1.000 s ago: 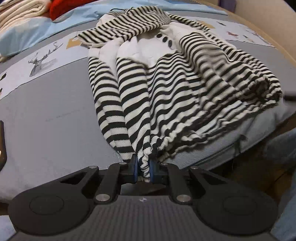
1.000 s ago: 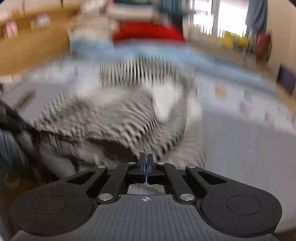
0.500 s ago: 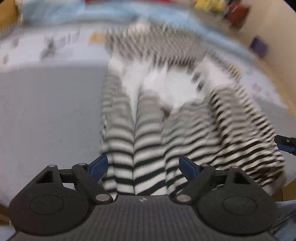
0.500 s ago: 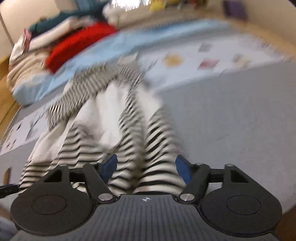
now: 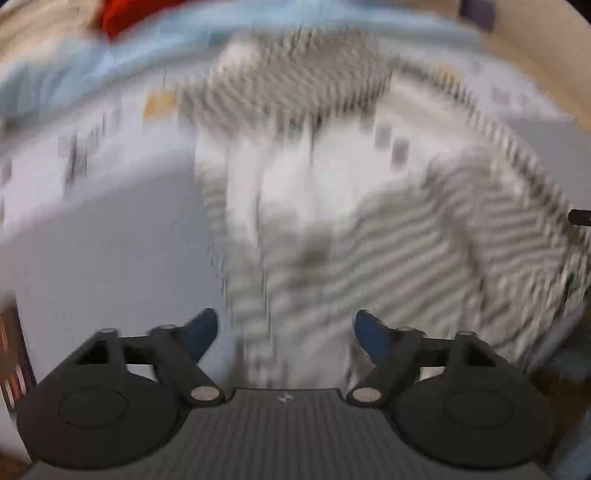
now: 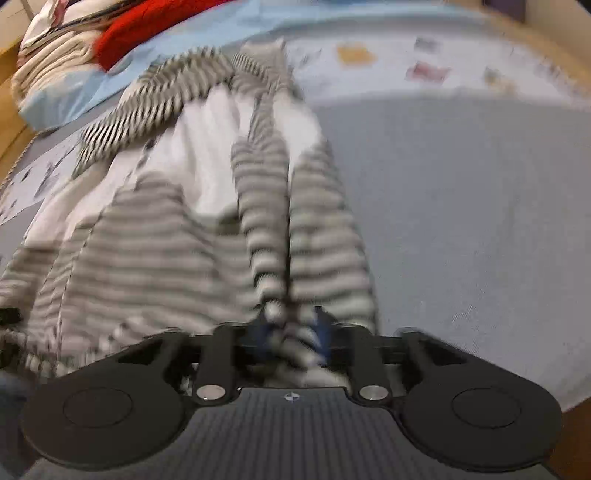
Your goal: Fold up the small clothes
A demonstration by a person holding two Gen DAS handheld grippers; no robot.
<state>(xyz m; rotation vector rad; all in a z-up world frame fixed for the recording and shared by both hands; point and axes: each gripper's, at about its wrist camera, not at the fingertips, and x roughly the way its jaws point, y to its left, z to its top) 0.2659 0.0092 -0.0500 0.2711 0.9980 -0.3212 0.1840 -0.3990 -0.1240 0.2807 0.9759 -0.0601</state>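
Since half a second ago the right gripper [image 6: 291, 334] has closed onto the striped top [image 6: 207, 229] hem, while the left gripper [image 5: 286, 328] is held open over it; re-gripping is judged next

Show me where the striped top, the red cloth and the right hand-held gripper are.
Striped top [image 6: 155, 236], right wrist view, striped body.
Red cloth [image 6: 147, 29], right wrist view, its middle.
Right hand-held gripper [image 6: 291, 332], right wrist view, between fingertips.

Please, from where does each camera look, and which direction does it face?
Left wrist: sits on the left hand-held gripper, jaws wide apart, facing forward over the striped garment on the grey bed cover.
Right wrist: sits on the right hand-held gripper, fingers closing around the garment's near hem; red cloth far behind.
Shared: the same garment and bed cover.
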